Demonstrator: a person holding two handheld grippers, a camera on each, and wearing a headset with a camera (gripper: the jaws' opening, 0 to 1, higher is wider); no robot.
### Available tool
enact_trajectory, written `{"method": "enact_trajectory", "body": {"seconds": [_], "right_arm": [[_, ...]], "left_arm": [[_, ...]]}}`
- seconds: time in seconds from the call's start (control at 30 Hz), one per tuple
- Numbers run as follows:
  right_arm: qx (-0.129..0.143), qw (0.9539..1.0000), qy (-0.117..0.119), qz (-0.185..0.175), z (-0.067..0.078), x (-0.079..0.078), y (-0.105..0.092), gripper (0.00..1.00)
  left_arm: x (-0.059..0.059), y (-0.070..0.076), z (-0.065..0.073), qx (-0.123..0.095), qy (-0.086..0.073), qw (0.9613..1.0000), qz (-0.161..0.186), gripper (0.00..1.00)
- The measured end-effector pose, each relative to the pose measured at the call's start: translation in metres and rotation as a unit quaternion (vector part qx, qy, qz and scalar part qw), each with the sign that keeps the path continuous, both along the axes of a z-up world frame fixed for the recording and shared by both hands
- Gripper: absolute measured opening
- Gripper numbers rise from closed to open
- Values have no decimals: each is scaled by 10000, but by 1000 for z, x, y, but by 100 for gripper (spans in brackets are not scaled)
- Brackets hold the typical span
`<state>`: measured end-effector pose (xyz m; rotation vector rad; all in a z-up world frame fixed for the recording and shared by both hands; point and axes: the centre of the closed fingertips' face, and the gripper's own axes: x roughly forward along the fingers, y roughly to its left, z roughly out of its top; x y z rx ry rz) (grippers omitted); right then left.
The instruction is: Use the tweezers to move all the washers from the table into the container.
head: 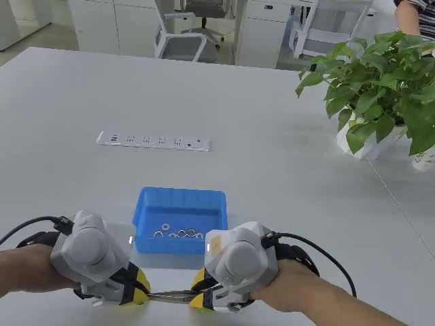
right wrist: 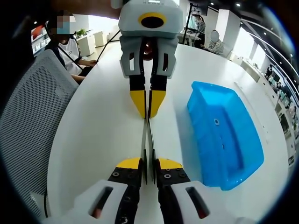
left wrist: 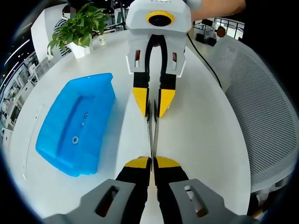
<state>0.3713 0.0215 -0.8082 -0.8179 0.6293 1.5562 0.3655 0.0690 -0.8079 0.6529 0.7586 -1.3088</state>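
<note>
Left tongs (head: 141,289) and right tongs (head: 198,293), each tight on one end of tweezers (head: 170,295), before blue container (head: 145,204) with washers (head: 178,233).

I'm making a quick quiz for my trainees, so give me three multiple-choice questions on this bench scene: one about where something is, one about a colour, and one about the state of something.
1. Where does the container sit in the head view?
A. Between the power strip and the person's hands
B. Beyond the power strip
C. Against the plant pot

2. What colour is the container?
A. Red
B. Blue
C. Green

3. What state are the tweezers in?
A. Lying untouched on the table
B. Clamped at one end by the left gripper and at the other by the right gripper
C. Resting inside the container

Answers:
1 A: the strip lies farther up the table and the hands nearer.
2 B: its walls and floor are bright blue.
3 B: both gripper views show closed jaws on the thin metal blades.
</note>
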Motion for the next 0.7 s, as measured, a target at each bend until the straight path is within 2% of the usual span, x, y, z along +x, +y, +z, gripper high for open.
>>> {"method": "enact_trajectory", "body": {"seconds": [0.2,0.27,0.33,0.5,0.57,0.63,0.7], "right_arm": [[-50,10000,-61,-16,0,1,0,15],[-81,9997,-211,-56,1,5,0,18],[-83,9997,-199,-86,3,4,-1,19],[44,9990,-218,-398,13,8,-5,25],[135,9973,-189,-692,20,12,-9,30],[271,9958,-278,-833,30,17,-12,33],[457,9921,-232,-1142,41,21,-14,37]], "left_arm": [[-1,1,1,-17,1,10000,34,10],[0,2,3,-57,-34,9999,75,12],[3,4,8,-105,-63,9998,170,14],[2,10,20,-242,-84,9988,412,23],[2,13,26,-322,-134,9979,544,25],[1,17,32,-426,-91,9961,768,31],[-1,19,39,-563,-28,9930,1042,39]]}}
